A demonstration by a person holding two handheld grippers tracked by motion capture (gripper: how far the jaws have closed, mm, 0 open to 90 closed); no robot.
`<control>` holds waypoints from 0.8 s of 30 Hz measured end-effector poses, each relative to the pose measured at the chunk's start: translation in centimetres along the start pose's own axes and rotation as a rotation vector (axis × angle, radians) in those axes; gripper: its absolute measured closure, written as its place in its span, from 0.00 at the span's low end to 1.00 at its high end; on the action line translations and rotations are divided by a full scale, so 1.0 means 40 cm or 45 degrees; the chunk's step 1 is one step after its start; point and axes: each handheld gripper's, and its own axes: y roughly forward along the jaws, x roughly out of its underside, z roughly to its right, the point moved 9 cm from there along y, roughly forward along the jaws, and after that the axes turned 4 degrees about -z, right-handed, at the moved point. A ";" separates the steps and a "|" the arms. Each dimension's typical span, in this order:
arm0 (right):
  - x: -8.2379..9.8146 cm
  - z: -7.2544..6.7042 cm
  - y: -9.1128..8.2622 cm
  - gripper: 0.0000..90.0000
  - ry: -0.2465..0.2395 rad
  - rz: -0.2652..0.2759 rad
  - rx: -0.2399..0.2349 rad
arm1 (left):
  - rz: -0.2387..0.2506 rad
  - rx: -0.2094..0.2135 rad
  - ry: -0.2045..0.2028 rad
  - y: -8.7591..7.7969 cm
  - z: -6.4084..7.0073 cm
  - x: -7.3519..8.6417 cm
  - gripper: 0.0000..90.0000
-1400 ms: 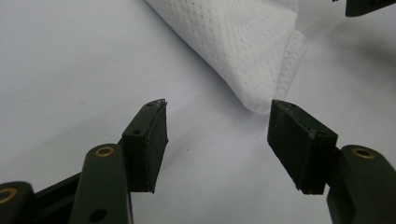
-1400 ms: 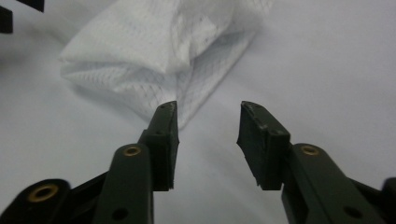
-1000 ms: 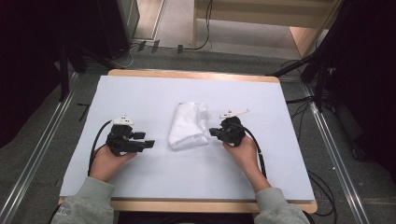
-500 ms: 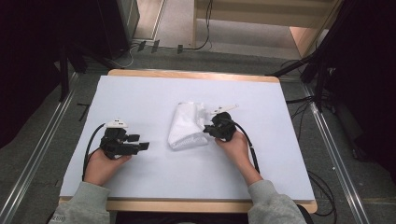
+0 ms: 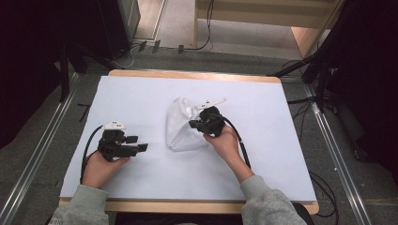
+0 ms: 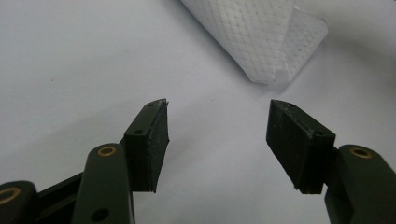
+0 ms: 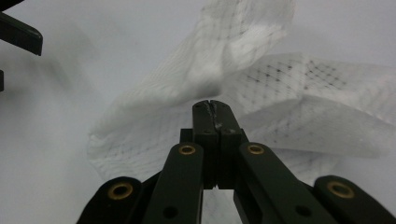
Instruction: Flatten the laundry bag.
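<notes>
A white mesh-patterned cloth [image 5: 179, 126] lies crumpled in the middle of the white-covered table [image 5: 141, 93]. My right gripper [image 5: 193, 124] is at the cloth's right side, shut on a pinched fold of it. In the right gripper view the jaws [image 7: 215, 105] meet tip to tip, and the cloth [image 7: 233, 51] rises from them in a lifted fold. My left gripper [image 5: 141, 143] rests to the left of the cloth, open and holding nothing. In the left gripper view its jaws [image 6: 217, 126] stand wide apart over bare table, with a corner of the cloth [image 6: 254, 32] just beyond them.
The table's wooden edge [image 5: 187, 75] runs along the far side, with floor, cables and dark equipment frames beyond it. Metal rails [image 5: 335, 154] flank the table on both sides. The left gripper's jaw tip [image 7: 21, 32] shows at the top left of the right gripper view.
My right gripper has moved left and slightly up, drawing the cloth's right edge over the rest of it. The cloth is now bunched and raised. The left gripper has barely shifted.
</notes>
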 end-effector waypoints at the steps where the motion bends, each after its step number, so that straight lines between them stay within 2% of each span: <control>1: -0.003 -0.005 0.004 1.00 -0.010 0.000 -0.006 | -0.004 0.003 0.000 -0.001 0.000 0.002 0.44; 12: -0.036 -0.051 0.028 1.00 -0.059 -0.007 -0.049 | -0.005 -0.013 -0.005 -0.004 -0.003 0.009 0.44; 20: -0.048 -0.095 0.070 1.00 -0.098 -0.029 -0.096 | -0.008 -0.005 -0.005 -0.004 -0.001 0.010 0.44; 24: -0.048 -0.120 0.091 1.00 -0.142 -0.058 -0.107 | -0.004 0.001 -0.006 -0.006 0.000 0.010 0.44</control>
